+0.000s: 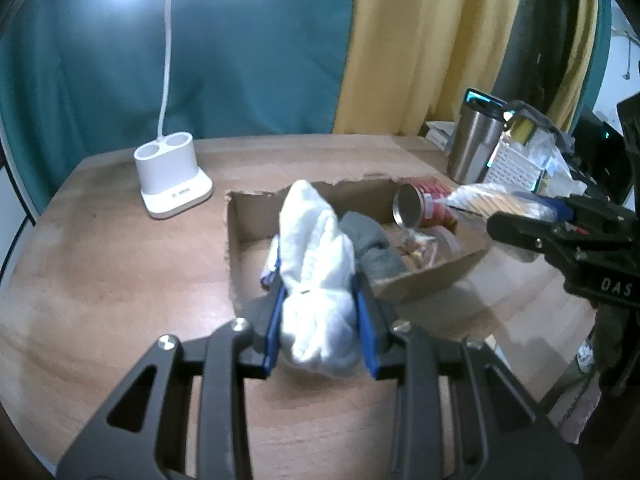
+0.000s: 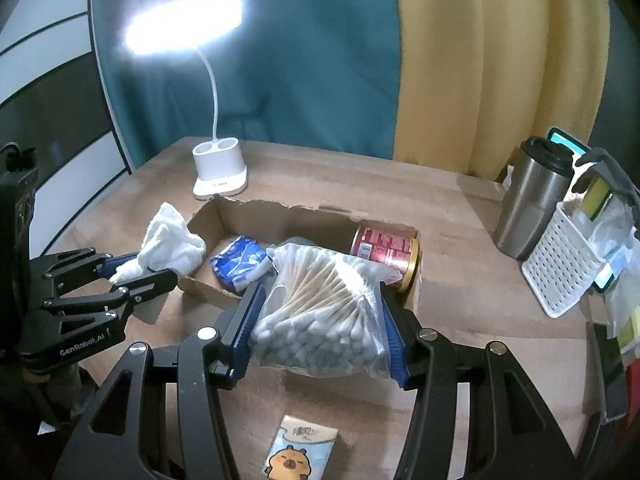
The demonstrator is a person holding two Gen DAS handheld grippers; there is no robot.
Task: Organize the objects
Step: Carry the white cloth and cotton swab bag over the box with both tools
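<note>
White cloth (image 1: 316, 264) clamped in left gripper (image 1: 320, 320), centre frame over cardboard box (image 1: 432, 276). Right gripper (image 2: 320, 312) clamped on cotton swab bag (image 2: 320, 312), lower centre. Both mid-carry, likely. Next: pick a drop spot, release.

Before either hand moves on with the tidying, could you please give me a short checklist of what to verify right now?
1. Left tool grips the white cloth: ok, pads pressed on both sides.
2. Right tool grips the bag of cotton swabs: ok.
3. Cardboard box open on top: ok.
4. Free space in box: cannot tell; the red can, blue packet and grey cloth already lie inside.
5. Tools apart from each other: ok.
6. Tissue pack still outside the box: not ok.
</note>
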